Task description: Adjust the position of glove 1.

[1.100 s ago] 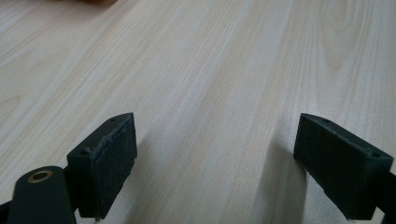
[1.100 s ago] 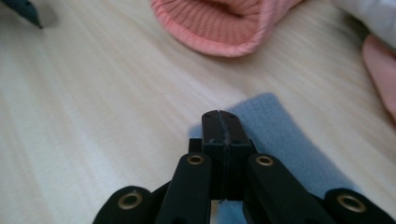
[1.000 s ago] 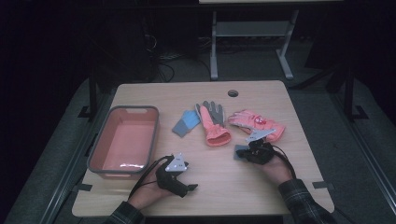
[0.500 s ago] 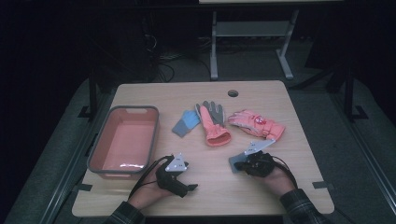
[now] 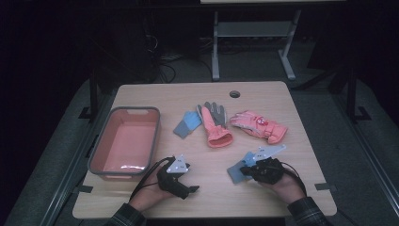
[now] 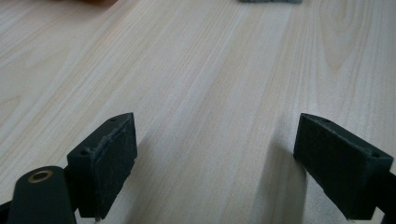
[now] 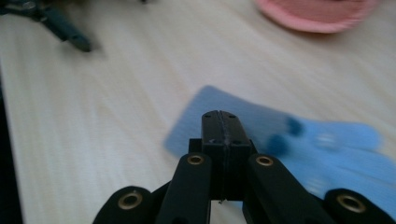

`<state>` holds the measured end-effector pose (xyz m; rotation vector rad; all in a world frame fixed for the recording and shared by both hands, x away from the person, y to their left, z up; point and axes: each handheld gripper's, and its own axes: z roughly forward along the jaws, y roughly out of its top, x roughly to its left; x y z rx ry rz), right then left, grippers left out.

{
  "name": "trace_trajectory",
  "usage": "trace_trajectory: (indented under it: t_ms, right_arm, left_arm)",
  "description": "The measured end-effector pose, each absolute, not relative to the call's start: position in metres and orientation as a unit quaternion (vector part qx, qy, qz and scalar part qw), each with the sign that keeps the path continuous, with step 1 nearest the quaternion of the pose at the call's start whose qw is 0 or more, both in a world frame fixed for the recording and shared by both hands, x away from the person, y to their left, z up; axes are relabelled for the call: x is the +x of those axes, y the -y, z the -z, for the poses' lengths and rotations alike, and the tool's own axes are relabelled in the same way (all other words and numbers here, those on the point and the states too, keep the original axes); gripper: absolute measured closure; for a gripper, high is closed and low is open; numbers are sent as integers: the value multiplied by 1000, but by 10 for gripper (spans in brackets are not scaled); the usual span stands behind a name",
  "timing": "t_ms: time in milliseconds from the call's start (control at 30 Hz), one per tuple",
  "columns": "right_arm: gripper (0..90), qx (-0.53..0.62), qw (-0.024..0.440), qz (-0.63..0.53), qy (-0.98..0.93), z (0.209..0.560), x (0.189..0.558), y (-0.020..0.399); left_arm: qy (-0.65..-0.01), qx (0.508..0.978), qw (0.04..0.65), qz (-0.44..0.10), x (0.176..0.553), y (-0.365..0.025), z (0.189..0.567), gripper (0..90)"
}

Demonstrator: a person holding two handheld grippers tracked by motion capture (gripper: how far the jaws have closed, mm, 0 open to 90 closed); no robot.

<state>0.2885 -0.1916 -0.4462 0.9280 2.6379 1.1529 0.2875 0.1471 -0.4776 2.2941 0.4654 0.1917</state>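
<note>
My right gripper (image 5: 243,170) lies low over the table's front right, jaws pressed together on the edge of a flat blue glove (image 5: 234,173). In the right gripper view the shut jaws (image 7: 223,122) sit over that blue glove (image 7: 299,140), which spreads out to the right on the wood. My left gripper (image 5: 187,187) rests near the front edge, left of centre. Its jaws (image 6: 210,168) stand wide open over bare wood with nothing between them.
A pink tub (image 5: 99,149) stands at the left. Mid-table lie a second blue glove (image 5: 187,125), a grey and salmon glove (image 5: 214,125) and a pink glove (image 5: 258,126). A cable hole (image 5: 234,93) is near the far edge.
My right hand has slid left and toward the table's front edge, and the blue glove has travelled with it. The left hand has stayed where it was.
</note>
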Motion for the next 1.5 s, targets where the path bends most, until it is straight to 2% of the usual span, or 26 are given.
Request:
trace_trajectory:
  t_ms: [167,300,1200,1400,1500]
  right_arm:
    - [899,334,77,-372,-863,450,302,210]
    - [899,346,75,-354,-866,458,311,213]
    - [899,255,35,-367,-894,467,302,149]
    - [896,262,37,-378,-887,462,302,155]
    - [851,274,50,-390,-877,456,303,168]
  left_arm:
    - [-184,901,386,-76,288,-147,478,126]
    - [-184,901,386,-76,288,-147,477,126]
    - [-188,899,388,-75,288,-147,478,126]
    - [-189,899,388,-76,287,-147,478,126]
    - [-189,899,388,-76,288,-147,478,126]
